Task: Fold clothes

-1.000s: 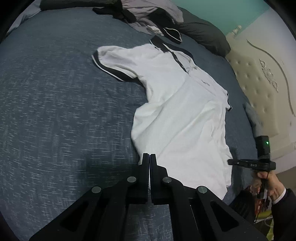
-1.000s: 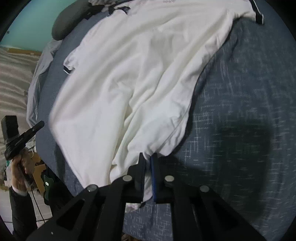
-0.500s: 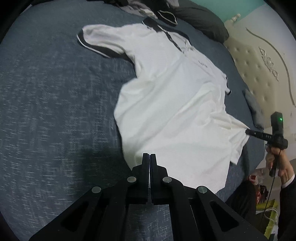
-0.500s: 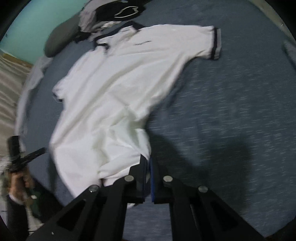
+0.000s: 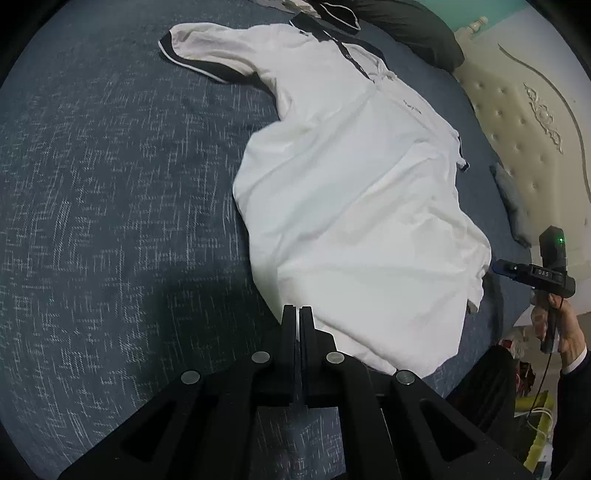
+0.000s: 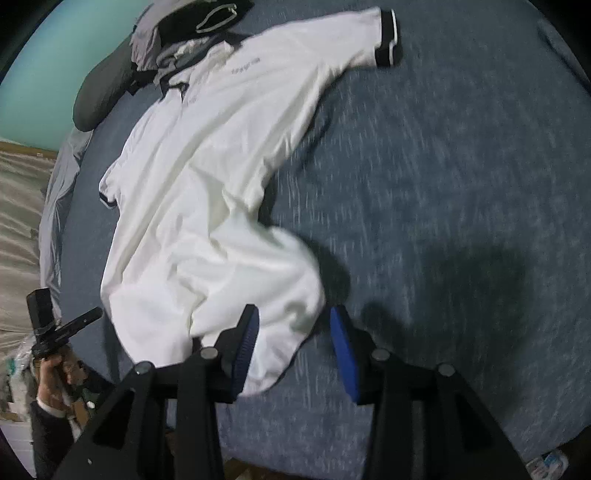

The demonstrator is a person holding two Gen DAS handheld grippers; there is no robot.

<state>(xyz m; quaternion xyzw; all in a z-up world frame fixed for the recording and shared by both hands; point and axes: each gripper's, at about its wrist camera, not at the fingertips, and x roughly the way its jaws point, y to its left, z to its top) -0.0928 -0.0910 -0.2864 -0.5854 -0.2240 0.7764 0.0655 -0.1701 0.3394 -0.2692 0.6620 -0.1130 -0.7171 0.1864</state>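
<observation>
- White short-sleeved polo shirt with dark collar and cuff bands (image 5: 354,206) lying front-up, rumpled and unfolded, on the blue-grey woven bedspread (image 5: 110,192).
- Left gripper (image 5: 297,314) clenched at the shirt's hem corner, apparently pinching cloth, though hard to confirm.
- Right gripper (image 6: 295,334) released, blue pads spread over the hem's other corner.
- Best handled by tugging both hem corners taut and flattening wrinkles before any crease.
- Beyond the collar: dark pillow (image 5: 413,33), heaped garments, teal wall; cream tufted headboard (image 5: 517,122) alongside.
</observation>
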